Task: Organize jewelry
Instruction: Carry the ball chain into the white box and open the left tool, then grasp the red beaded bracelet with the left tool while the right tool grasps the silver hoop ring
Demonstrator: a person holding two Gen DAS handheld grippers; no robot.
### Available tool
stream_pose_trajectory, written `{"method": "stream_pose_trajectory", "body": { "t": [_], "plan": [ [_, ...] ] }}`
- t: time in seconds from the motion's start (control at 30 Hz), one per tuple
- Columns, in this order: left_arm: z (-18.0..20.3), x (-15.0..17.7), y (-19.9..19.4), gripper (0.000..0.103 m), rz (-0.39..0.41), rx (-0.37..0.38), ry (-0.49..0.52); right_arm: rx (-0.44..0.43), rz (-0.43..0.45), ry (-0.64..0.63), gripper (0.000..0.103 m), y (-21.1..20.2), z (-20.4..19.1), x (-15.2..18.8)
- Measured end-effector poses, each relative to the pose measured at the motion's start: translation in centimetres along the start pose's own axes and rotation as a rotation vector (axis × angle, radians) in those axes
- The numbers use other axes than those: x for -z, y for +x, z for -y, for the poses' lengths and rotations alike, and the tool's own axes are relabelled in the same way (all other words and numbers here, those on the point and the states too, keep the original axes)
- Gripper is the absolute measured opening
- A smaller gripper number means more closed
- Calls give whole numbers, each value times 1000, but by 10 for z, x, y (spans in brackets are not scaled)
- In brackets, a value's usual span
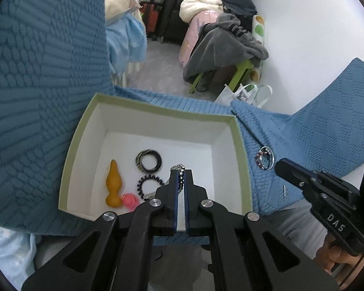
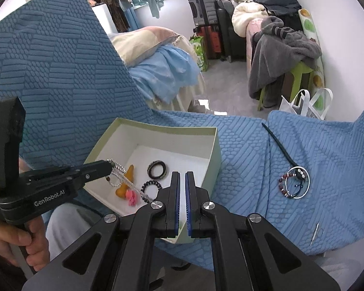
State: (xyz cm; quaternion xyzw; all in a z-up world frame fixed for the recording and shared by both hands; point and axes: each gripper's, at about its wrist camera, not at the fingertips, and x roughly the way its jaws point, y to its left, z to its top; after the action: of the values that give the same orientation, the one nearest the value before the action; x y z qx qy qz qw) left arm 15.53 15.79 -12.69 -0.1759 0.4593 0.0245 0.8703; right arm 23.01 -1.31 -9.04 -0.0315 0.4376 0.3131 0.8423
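Closest to the lens, the left gripper (image 1: 181,178) has its blue-lined fingers (image 1: 174,189) pressed together on a silver beaded chain (image 2: 120,172), which sticks up past the tips and, seen from the right wrist, dangles in loops over the open box. The hand (image 2: 19,240) gripping that tool's handle shows at the lower left of the right view. The right gripper (image 2: 182,181) hovers just beside the box's near right corner, its fingers (image 2: 176,194) drawn in to a narrow slit with nothing between them.

The white box with the pale green rim (image 1: 71,150) sits on the textured blue cloth (image 1: 48,84) that covers the surface. Inside it lie an orange gourd-shaped piece (image 1: 113,184), a pink flower-like ornament (image 1: 130,200) touching its lower end, a black-and-white bangle (image 1: 148,161) toward the middle, and a black coiled hair tie (image 1: 150,186) just below the bangle.

Out on the cloth to the right of the box, well apart from it, a silver bangle with a dark red beaded bracelet (image 2: 294,181) lies in a small heap, with a long dark hair stick (image 2: 277,143) running up from it. Nearer the cloth's edge rests a thin silver pin (image 2: 314,234).
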Motion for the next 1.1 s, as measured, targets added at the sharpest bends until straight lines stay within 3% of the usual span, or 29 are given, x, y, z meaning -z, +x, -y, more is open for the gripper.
{"method": "stream_pose_trajectory", "body": {
  "t": [0.17,0.23,0.3,0.33,0.7,0.93,1.1],
  "plan": [
    [0,1,-6,6,8,10,-8,-11,28,3,2,-10,2,-4],
    [5,-2,-9,18,11,25,-10,-14,46,4,2,-16,5,-7],
    [12,-5,-15,50,36,25,-7,-19,63,9,3,-24,9,-10],
    [17,-6,-19,52,61,24,-2,-18,74,10,3,-28,13,-12],
    [91,-20,-15,52,140,128,54,43,160,53,3,-72,79,-14],
    [140,-8,31,51,85,181,89,82,151,108,5,-75,143,2],
    [166,2,71,41,12,192,118,76,114,141,9,-61,179,17]
  ]
}}
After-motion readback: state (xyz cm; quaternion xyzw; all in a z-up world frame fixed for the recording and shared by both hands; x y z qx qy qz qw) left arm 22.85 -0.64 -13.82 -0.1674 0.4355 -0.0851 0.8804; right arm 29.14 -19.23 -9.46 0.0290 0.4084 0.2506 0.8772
